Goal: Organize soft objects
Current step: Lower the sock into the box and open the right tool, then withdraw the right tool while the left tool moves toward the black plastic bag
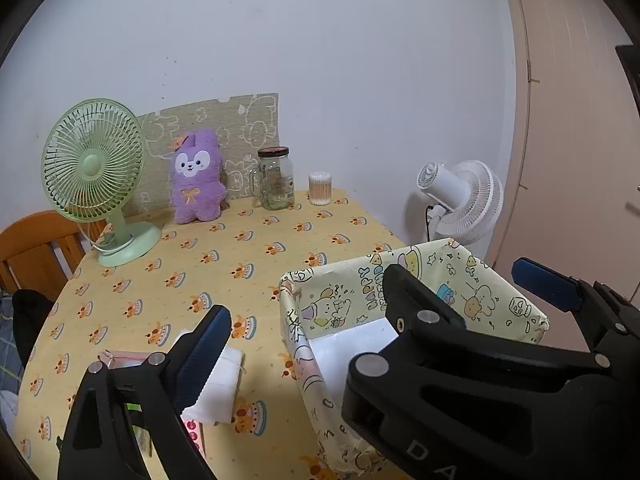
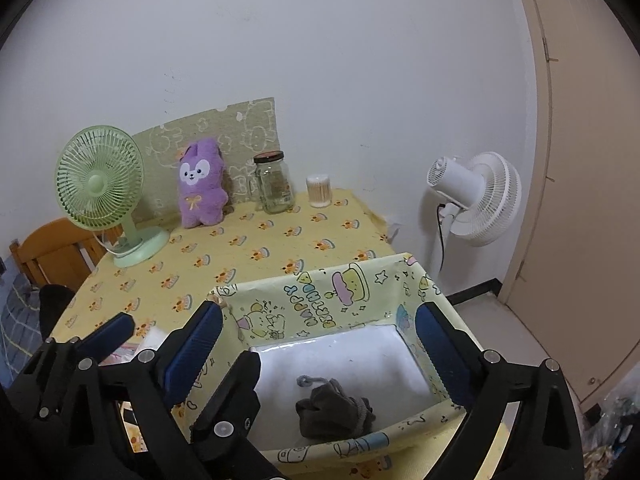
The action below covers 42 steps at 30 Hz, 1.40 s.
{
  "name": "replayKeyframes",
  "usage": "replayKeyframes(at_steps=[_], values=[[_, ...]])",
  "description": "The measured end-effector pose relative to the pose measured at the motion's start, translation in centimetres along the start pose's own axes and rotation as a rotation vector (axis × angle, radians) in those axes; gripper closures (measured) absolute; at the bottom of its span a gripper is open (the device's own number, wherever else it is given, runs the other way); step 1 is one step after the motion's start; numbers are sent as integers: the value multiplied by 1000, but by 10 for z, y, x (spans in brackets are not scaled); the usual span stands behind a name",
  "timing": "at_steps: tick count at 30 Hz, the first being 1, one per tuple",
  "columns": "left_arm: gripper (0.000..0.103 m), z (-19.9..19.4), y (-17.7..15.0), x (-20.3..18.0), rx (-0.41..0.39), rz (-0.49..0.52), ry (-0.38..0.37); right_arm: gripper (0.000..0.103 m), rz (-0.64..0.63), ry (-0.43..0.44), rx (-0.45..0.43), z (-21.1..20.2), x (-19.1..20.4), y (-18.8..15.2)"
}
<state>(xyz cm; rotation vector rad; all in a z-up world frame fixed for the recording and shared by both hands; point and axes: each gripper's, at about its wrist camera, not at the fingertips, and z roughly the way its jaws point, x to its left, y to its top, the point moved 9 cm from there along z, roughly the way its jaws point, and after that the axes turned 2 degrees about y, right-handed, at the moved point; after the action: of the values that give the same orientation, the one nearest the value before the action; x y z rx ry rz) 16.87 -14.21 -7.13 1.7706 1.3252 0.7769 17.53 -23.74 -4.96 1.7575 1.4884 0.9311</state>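
A purple plush bunny (image 1: 197, 178) stands at the back of the table, also in the right wrist view (image 2: 201, 184). A yellow cartoon-print storage box (image 2: 320, 300) sits at the table's near right, holding a dark grey soft pouch with a cord (image 2: 334, 406). The box also shows in the left wrist view (image 1: 304, 312). My right gripper (image 2: 320, 340) is open and empty above the box. My left gripper (image 1: 380, 308) is open and empty, left of the box, over white folded tissue packs (image 1: 224, 384).
A green desk fan (image 1: 94, 172) stands at the back left. A glass jar (image 1: 276, 180) and a cotton swab tub (image 1: 320, 188) stand near the wall. A white floor fan (image 2: 476, 196) is right of the table, a wooden chair (image 1: 36, 248) left.
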Motion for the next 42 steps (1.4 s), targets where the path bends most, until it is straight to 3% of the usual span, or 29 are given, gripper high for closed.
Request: replayKeyframes(at_steps=[25, 42], values=[[6, -56, -22, 57, -20, -26, 60, 2, -46, 36, -22, -46, 67, -20], [2, -67, -31, 103, -34, -57, 143, 2, -86, 99, -37, -44, 118, -23]])
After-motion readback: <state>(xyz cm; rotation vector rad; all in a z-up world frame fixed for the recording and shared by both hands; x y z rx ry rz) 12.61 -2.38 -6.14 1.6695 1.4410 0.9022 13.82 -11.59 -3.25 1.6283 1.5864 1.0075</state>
